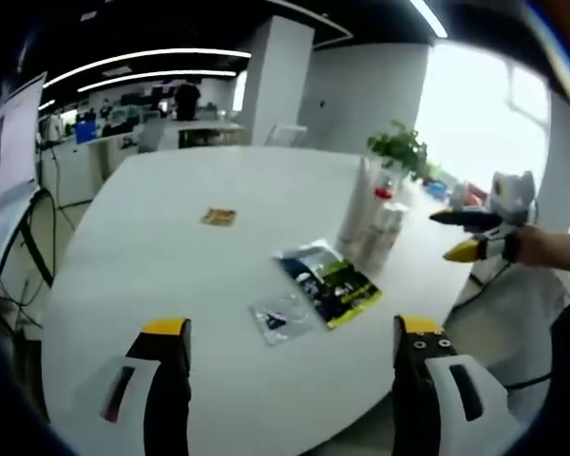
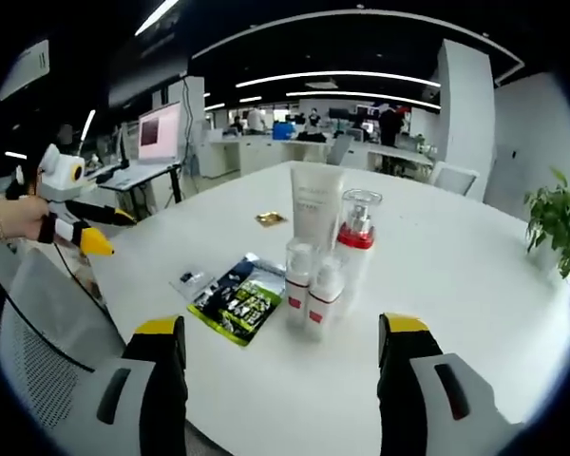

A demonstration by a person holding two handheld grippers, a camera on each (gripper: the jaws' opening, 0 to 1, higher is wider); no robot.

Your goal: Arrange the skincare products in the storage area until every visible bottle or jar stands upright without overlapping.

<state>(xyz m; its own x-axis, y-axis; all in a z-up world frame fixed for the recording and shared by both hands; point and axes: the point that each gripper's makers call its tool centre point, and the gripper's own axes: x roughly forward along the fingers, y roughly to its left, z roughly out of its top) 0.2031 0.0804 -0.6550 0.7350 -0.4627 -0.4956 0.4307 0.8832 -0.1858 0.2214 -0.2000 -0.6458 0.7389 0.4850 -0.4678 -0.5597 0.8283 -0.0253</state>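
Skincare products stand upright in a tight cluster on the white table (image 2: pixel 456 256): a tall white tube (image 2: pixel 315 204), a clear pump bottle with a red band (image 2: pixel 357 237) and two small white bottles with red labels (image 2: pixel 299 275) (image 2: pixel 325 290). In the left gripper view the same cluster (image 1: pixel 370 223) stands at the table's right side. Beside it lie a dark sachet pack (image 2: pixel 236 296) (image 1: pixel 331 282) and a small clear sachet (image 2: pixel 192 281) (image 1: pixel 277 318). My right gripper (image 2: pixel 281 325) is open, short of the small bottles. My left gripper (image 1: pixel 293 328) is open over the table edge, holding nothing.
A small gold packet (image 1: pixel 218 217) (image 2: pixel 271 219) lies flat toward the table's middle. A potted plant (image 2: pixel 559 218) stands at the far edge. A grey chair (image 2: pixel 47 323) sits by the table's near-left side. Desks and a monitor (image 2: pixel 159 131) fill the office behind.
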